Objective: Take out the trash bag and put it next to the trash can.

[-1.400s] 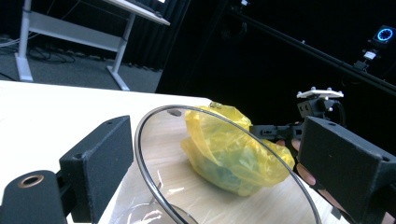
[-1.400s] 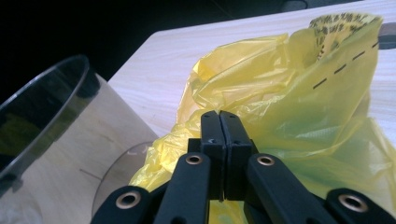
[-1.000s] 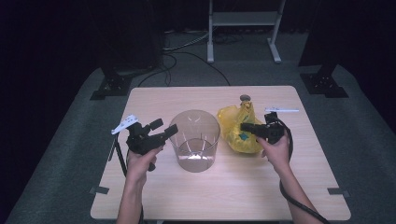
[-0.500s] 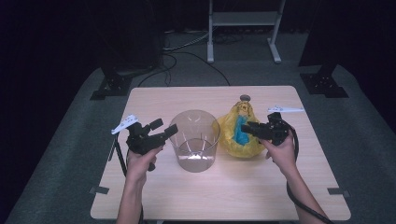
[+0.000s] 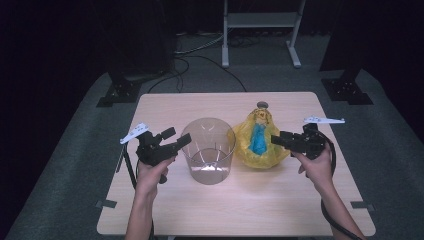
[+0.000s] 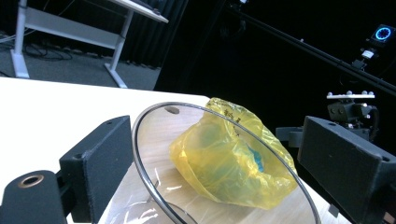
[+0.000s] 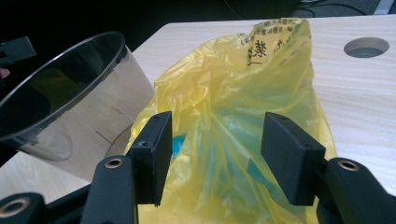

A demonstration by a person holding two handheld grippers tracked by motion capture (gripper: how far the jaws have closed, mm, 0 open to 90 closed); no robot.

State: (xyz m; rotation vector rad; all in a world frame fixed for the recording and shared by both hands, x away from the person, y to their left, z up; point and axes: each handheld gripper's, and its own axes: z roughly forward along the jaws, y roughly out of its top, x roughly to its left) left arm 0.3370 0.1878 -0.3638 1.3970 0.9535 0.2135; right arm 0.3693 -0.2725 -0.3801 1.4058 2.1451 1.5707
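A yellow plastic bag (image 5: 250,145) with something blue inside stands on the table just right of a clear plastic tub (image 5: 207,150). My right gripper (image 5: 276,140) is at the bag's right side. Its jaws have just been opening, and in the right gripper view they stand apart (image 7: 222,156) with the bag (image 7: 233,116) bulging between and beyond them, the pads not pressing on it. My left gripper (image 5: 180,141) is open at the tub's left rim. In the left gripper view its wide jaws (image 6: 219,168) frame the tub's rim (image 6: 154,196) and the bag (image 6: 224,163) behind it.
The wooden table (image 5: 300,210) has a round hole (image 5: 262,105) behind the bag. On the dark floor beyond the table stand a white metal frame (image 5: 260,30) and black stand bases (image 5: 120,92), with cables between them.
The right gripper's jaws have opened off the bag and the hand has drawn back a little to the right. The bag now stands taller, its blue content showing. The left gripper stays put.
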